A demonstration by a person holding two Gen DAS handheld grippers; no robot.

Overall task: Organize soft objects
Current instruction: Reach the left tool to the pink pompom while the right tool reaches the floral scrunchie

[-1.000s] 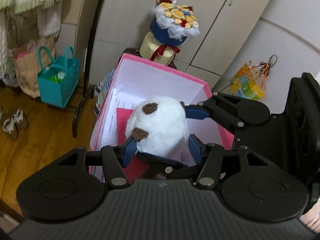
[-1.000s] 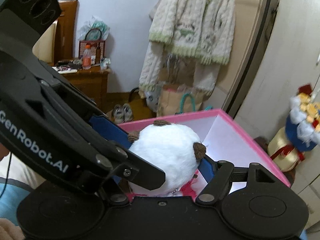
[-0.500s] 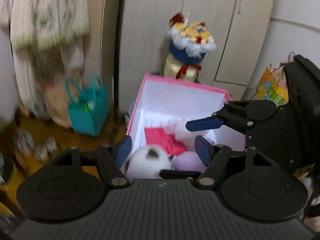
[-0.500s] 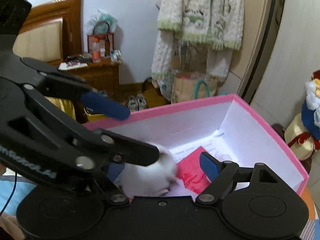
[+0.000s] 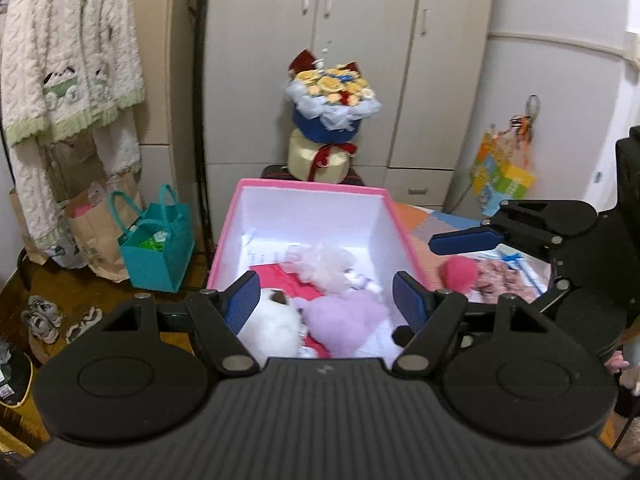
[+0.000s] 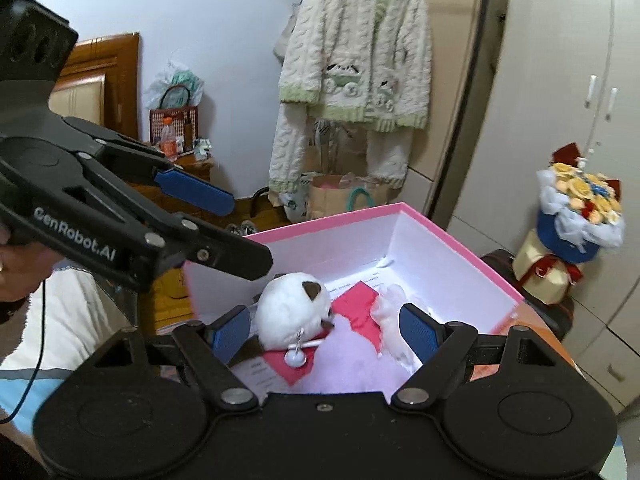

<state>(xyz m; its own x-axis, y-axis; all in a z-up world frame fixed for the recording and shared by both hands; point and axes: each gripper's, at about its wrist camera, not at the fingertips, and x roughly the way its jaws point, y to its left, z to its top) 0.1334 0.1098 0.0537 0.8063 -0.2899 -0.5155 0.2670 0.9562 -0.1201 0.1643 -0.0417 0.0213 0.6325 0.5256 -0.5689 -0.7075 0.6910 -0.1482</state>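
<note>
On my right wrist view I can read "GenRobot.AI" in white on the side of the left gripper (image 6: 234, 236), which reaches in from the left edge with a hand (image 6: 14, 268) behind it; no other writing is legible, though printed sheets on the box floor show lines too small to read.

Both grippers stand open with nothing between their pads. The left gripper (image 5: 326, 300) has opened over the last second and then held that width, while the right gripper (image 6: 326, 328) widened in the first half of that second and has held since. Each hangs above the near end of the pink box (image 6: 460, 240), white inside.

The white plush toy (image 6: 294, 308) with brown ears lies in the box at its near left, a red bib and small bell at its neck. Just beside it is a pale lilac plush (image 5: 348, 326), and behind them a fluffy white plush (image 5: 328, 266), all on a red sheet (image 6: 356, 304).

Only the left wrist view shows the right gripper (image 5: 466, 240) from outside, a pink plush ball (image 5: 460, 274) out of the box on the surface to its right, a teal tote bag (image 5: 158, 244) with a brown paper bag on the floor, shoes, and a colourful cube hanging by the wardrobe. Only the right wrist view shows a wooden nightstand (image 6: 192, 168) with a checked basket. Both show the hanging knit cardigan (image 6: 356, 64) and the flower bouquet (image 5: 332, 104) behind the box.
</note>
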